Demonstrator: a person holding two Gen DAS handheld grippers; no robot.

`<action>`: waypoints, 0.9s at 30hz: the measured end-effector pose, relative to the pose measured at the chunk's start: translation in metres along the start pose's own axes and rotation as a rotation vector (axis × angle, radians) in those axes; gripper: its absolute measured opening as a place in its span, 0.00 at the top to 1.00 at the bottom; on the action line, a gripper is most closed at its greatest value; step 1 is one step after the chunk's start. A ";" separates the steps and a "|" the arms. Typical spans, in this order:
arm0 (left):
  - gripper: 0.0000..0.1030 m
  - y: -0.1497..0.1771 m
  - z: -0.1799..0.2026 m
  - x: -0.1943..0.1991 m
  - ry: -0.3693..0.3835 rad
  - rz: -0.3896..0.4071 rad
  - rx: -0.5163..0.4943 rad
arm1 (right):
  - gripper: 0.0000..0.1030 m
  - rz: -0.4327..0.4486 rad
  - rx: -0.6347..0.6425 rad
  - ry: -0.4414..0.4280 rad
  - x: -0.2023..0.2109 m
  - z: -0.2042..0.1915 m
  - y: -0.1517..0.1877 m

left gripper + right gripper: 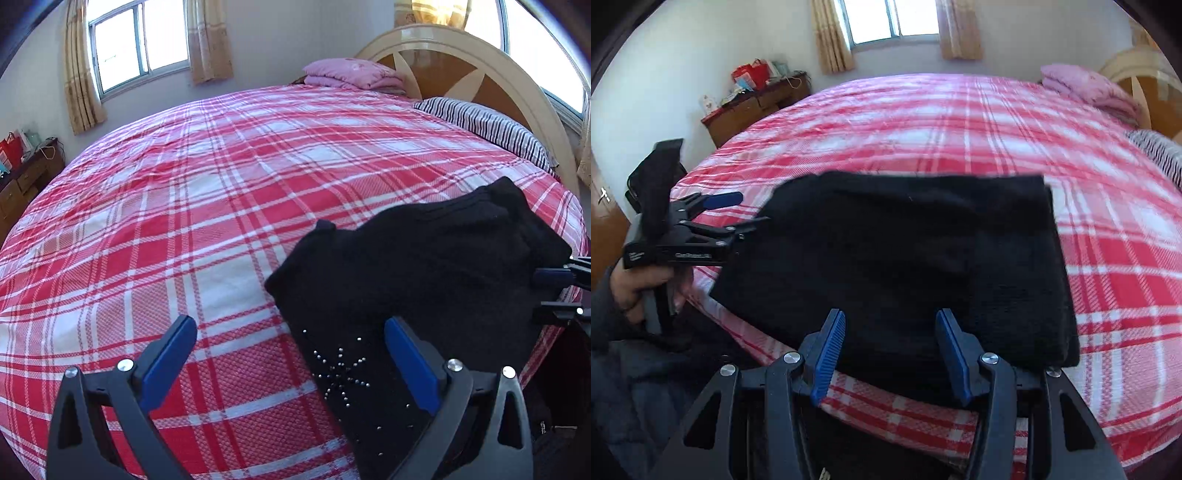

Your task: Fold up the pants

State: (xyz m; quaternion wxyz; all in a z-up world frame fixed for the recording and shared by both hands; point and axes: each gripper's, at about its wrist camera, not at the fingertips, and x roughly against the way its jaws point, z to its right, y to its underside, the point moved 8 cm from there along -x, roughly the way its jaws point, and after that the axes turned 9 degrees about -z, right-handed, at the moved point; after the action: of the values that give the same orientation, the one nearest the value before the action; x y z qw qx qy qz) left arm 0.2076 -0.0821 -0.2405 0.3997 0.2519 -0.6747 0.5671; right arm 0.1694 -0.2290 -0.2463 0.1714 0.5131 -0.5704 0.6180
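Note:
The black pants [886, 251] lie folded in a thick rectangle on the red plaid bedspread [997, 122], close to the near edge of the bed. A star of small metal studs [340, 373] shows on them. My right gripper [890, 328] hangs over their near edge, jaws half apart, with flat unbunched fabric seen between the pads. My left gripper [291, 332] is wide open at the pants' left side [406, 266]; one finger is over cloth, the other over the bedspread. From the right wrist view the left gripper [752, 208] is open beside the pants, held by a hand [639, 288].
A folded pink quilt [351, 74] and a striped pillow [491, 125] lie by the curved headboard [461, 55]. A wooden cabinet [757, 107] with bags stands against the far wall under the curtained window [894, 18]. Plaid bedspread stretches beyond the pants.

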 end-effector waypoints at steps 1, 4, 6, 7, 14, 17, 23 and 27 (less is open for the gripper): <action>0.00 0.001 -0.001 -0.001 0.003 0.000 0.003 | 0.48 0.002 0.011 0.006 0.000 -0.001 0.000; 0.00 0.002 -0.002 -0.001 0.024 -0.004 0.025 | 0.48 0.000 0.032 0.023 0.000 -0.004 0.000; 0.00 0.003 -0.001 0.000 0.024 -0.006 0.027 | 0.48 0.001 0.034 0.021 0.003 -0.005 -0.001; 0.00 0.003 0.000 0.002 0.018 -0.007 0.021 | 0.48 0.001 0.032 0.013 0.007 -0.007 -0.002; 0.00 0.006 0.010 0.016 0.085 -0.002 0.011 | 0.48 0.130 -0.007 -0.005 0.060 0.007 -0.023; 0.00 0.006 0.012 0.015 0.076 -0.005 -0.001 | 0.48 0.143 -0.100 0.013 0.065 0.036 -0.027; 0.00 0.008 0.011 0.005 0.080 -0.023 0.010 | 0.48 0.075 -0.219 -0.004 0.037 0.070 -0.018; 0.00 0.010 0.008 0.000 0.102 -0.036 0.027 | 0.48 0.035 -0.232 0.028 0.025 0.079 -0.011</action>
State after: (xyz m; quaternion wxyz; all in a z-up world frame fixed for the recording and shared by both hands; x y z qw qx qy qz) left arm 0.1971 -0.0871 -0.2463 0.4403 0.2404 -0.6409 0.5810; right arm 0.2024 -0.3046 -0.2341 0.2265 0.4711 -0.6447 0.5578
